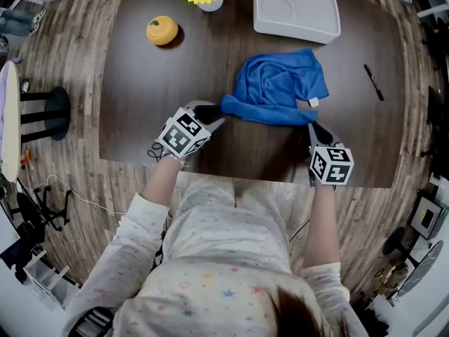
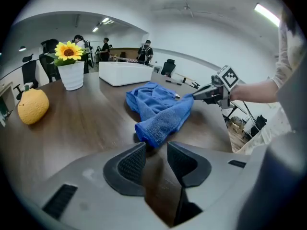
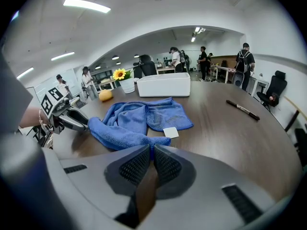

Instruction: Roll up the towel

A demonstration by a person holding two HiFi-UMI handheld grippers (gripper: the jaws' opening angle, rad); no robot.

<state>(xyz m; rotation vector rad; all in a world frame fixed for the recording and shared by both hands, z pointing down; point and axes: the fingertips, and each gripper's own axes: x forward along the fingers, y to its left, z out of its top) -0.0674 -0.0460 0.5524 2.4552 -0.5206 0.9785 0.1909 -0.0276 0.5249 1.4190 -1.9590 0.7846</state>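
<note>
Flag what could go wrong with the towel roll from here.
1. The left gripper is open just short of the towel; that end could unroll.
2. Only the right gripper pinches it, so pulling may skew the roll.
3. The far half lies bunched; rolling may go uneven.

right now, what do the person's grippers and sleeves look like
The left gripper and right gripper have grey plastic bodies tapering to two jaws with black textured pads. Each carries a white cube printed with black square markers. The sleeves are long and pale, dotted with small coloured shapes.
</note>
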